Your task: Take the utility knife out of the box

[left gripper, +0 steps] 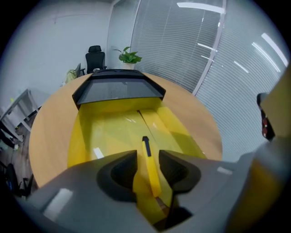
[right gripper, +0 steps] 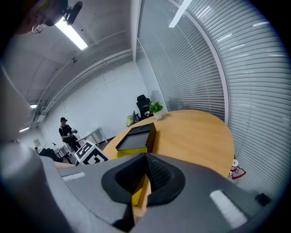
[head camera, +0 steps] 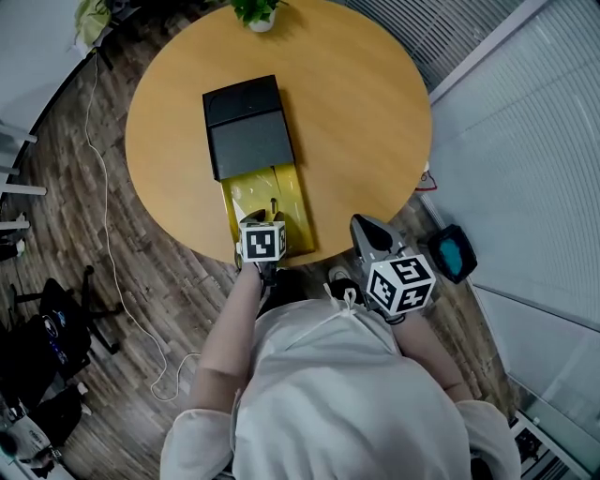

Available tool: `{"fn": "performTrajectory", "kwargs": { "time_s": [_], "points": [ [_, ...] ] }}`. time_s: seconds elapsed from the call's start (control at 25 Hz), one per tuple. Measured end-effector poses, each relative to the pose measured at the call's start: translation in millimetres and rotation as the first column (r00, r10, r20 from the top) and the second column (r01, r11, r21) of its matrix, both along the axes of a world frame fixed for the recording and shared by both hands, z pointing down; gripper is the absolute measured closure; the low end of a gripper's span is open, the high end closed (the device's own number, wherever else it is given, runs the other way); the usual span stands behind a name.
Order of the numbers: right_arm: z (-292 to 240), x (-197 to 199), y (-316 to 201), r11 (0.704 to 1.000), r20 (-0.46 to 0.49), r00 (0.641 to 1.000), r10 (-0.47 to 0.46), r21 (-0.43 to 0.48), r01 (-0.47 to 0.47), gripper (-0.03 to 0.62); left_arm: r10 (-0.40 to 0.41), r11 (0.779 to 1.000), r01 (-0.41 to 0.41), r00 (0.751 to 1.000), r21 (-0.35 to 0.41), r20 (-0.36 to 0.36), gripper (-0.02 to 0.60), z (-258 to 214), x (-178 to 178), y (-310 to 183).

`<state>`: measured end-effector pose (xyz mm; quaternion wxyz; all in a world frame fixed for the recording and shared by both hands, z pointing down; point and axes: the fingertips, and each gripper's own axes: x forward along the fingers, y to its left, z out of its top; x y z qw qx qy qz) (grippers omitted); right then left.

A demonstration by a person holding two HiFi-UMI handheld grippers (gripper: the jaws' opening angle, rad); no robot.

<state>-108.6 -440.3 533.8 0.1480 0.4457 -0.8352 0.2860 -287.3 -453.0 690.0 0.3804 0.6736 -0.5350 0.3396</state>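
A black box (head camera: 246,127) lies on the round wooden table (head camera: 366,112), its yellow inner tray (head camera: 251,192) slid out toward me. In the tray lies the yellow utility knife (left gripper: 149,166), dark tip pointing at the black sleeve (left gripper: 119,88). My left gripper (head camera: 265,218) hangs over the tray's near end, pointing steeply down. Its jaws (left gripper: 148,154) stand open, one on each side of the knife's handle, with no grip that I can see. My right gripper (head camera: 367,228) is off the table's near right edge, shut and empty (right gripper: 145,159).
A potted plant (head camera: 255,11) stands at the table's far edge. A white cable (head camera: 103,206) runs over the wooden floor at the left. Glass walls with blinds (right gripper: 200,68) lie to the right. A person (right gripper: 67,132) stands far off, and an office chair (left gripper: 95,54) is beyond the table.
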Motion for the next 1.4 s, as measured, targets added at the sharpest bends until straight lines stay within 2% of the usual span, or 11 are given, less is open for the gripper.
{"fn": "performTrajectory", "kwargs": {
  "time_s": [0.12,0.2,0.52,0.64,0.8,0.88,1.0,1.12,1.2,1.28,1.4],
  "points": [
    [0.8,5.1,-2.8,1.000,-0.006,1.000,0.007,0.001,-0.007,0.595,0.007,1.000,-0.007,1.000,-0.013,0.012,0.443,8.4,1.5,-2.5],
    [1.3,9.4,-2.6,1.000,-0.007,1.000,0.011,-0.002,-0.011,0.595,0.027,1.000,-0.027,0.998,-0.006,0.055,0.509,8.8,-1.4,-3.1],
    [-0.8,18.5,-5.9,0.999,-0.007,0.999,0.032,-0.006,-0.032,0.595,0.079,0.997,-0.078,0.994,-0.012,0.074,0.517,8.7,-2.0,-3.5],
    [-3.2,14.4,-1.8,1.000,-0.008,1.000,0.012,-0.002,-0.012,0.595,0.083,0.997,-0.082,0.996,-0.012,0.040,0.518,6.4,-1.7,-3.8],
    [-7.3,10.3,1.7,1.000,-0.007,1.000,-0.009,0.007,0.009,0.595,0.045,0.999,-0.046,0.997,-0.017,-0.065,0.518,-1.7,0.7,6.0],
    [-7.8,9.6,2.3,1.000,-0.005,1.000,-0.014,0.010,0.014,0.595,0.037,0.999,-0.035,0.996,0.027,-0.087,0.518,-17.1,0.7,7.6],
    [-8.2,4.3,2.7,1.000,-0.002,1.000,-0.027,0.010,0.027,0.595,0.021,0.991,-0.006,0.993,0.134,-0.112,0.518,-52.0,-2.1,5.3],
    [-10.4,-6.7,2.6,0.998,-0.001,0.998,-0.055,0.020,0.055,0.595,-0.005,0.963,0.043,0.990,0.267,-0.143,0.518,-97.2,-7.8,-0.2],
    [-13.7,-16.1,4.0,0.996,-0.002,0.997,-0.081,0.029,0.081,0.595,-0.014,0.929,0.070,0.988,0.363,-0.154,0.518,-132.9,-12.0,-1.8],
    [-18.9,-26.4,4.0,0.993,-0.004,0.994,-0.109,0.046,0.109,0.595,-0.013,0.879,0.089,0.987,0.469,-0.163,0.518,-175.4,-15.2,-2.1],
    [-33.5,-38.4,-3.4,0.986,-0.013,0.991,-0.135,0.096,0.136,0.595,-0.003,0.772,0.098,0.989,0.628,-0.150,0.518,-242.9,-18.8,-0.6]
  ]
}}
